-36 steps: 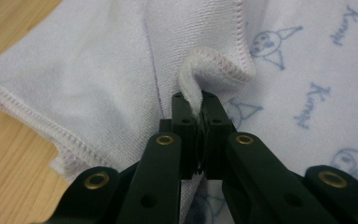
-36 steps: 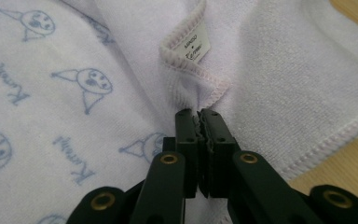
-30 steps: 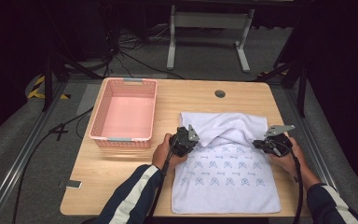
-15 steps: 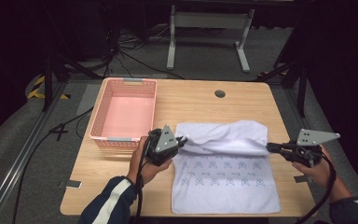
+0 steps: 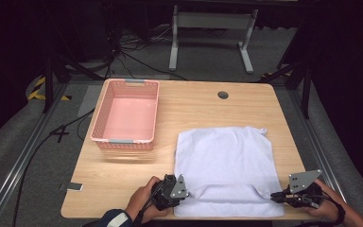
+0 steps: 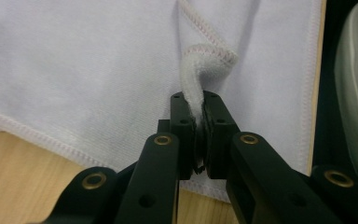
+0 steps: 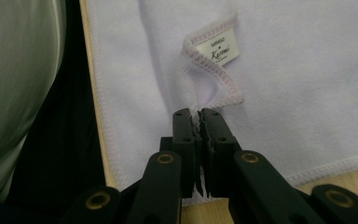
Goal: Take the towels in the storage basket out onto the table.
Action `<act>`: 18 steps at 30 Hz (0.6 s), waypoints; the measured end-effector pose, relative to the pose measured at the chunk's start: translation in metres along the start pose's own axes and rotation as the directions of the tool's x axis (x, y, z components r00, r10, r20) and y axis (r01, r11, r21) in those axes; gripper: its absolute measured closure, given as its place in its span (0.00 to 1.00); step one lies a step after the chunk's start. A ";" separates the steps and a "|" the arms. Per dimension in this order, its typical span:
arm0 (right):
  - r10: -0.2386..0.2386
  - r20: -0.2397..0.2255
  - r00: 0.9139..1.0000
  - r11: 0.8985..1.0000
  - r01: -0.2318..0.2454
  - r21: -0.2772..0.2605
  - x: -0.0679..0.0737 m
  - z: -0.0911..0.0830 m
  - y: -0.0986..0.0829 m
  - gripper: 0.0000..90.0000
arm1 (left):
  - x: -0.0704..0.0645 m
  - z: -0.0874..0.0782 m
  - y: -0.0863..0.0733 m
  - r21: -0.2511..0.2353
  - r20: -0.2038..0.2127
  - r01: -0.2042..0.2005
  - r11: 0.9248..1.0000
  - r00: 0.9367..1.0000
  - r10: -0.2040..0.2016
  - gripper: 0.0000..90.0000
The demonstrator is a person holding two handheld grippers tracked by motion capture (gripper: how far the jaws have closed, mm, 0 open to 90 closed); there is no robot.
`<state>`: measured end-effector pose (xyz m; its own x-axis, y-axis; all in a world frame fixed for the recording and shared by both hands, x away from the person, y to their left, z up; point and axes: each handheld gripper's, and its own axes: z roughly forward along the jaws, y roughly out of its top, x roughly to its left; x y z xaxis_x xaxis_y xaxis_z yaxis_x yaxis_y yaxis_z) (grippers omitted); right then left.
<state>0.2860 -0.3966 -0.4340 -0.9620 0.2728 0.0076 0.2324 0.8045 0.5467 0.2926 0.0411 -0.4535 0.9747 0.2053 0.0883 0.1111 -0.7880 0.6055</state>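
Note:
A pale lilac towel (image 5: 224, 163) lies folded over itself on the wooden table (image 5: 194, 109), its plain side up, reaching to the near edge. At the towel's near left corner my left gripper (image 5: 187, 193) is shut on a stitched corner of the towel (image 6: 205, 56), which curls up from between the jaws. At the near right corner my right gripper (image 5: 273, 196) is shut on the other towel corner (image 7: 214, 88), beside a small white label (image 7: 218, 47). Both pinched corners rest close above the layer beneath.
A pink plastic basket (image 5: 127, 116) with nothing in it stands at the table's left. A round cable hole (image 5: 223, 95) sits near the far edge. The person's lap shows past the near table edge in both gripper views. Bare wood lies between basket and towel.
Both grippers have pulled the far edge of the towel toward the near edge, folding it over. The printed side is now covered and the plain side faces up.

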 end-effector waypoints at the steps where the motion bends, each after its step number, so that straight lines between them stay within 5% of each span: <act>1: 0.001 -0.002 1.000 1.000 -0.001 0.002 0.000 0.000 0.000 0.93 | 0.000 0.000 -0.001 -0.001 0.006 0.006 1.000 1.000 -0.006 0.94; 7: -0.006 -0.024 1.000 1.000 0.006 0.029 0.001 -0.002 -0.002 0.87 | -0.004 -0.002 -0.003 0.003 0.029 -0.008 1.000 1.000 0.008 0.90; 12: -0.053 0.011 0.999 0.998 0.053 -0.031 0.005 -0.017 -0.002 0.95 | 0.001 -0.020 -0.010 -0.099 0.021 0.053 0.994 0.998 -0.051 0.94; 14: -0.076 0.010 0.997 0.996 0.076 -0.042 0.005 -0.023 -0.003 0.95 | 0.000 -0.027 -0.010 -0.121 -0.011 0.015 0.992 1.000 -0.016 0.95; 16: -0.086 0.005 0.996 0.993 0.086 -0.083 0.005 -0.031 -0.004 0.94 | -0.003 -0.030 -0.011 -0.118 0.007 -0.014 0.993 1.000 0.015 0.95; 18: -0.111 -0.019 0.994 0.993 0.110 -0.050 0.006 -0.033 -0.005 0.93 | -0.006 -0.027 -0.012 -0.080 0.032 -0.019 0.997 0.999 0.022 0.92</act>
<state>0.2739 -0.4163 -0.4092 -0.9844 0.1720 -0.0374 0.1180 0.8022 0.5852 0.2802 0.0648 -0.4401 0.9826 0.1694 0.0762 0.0765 -0.7429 0.6650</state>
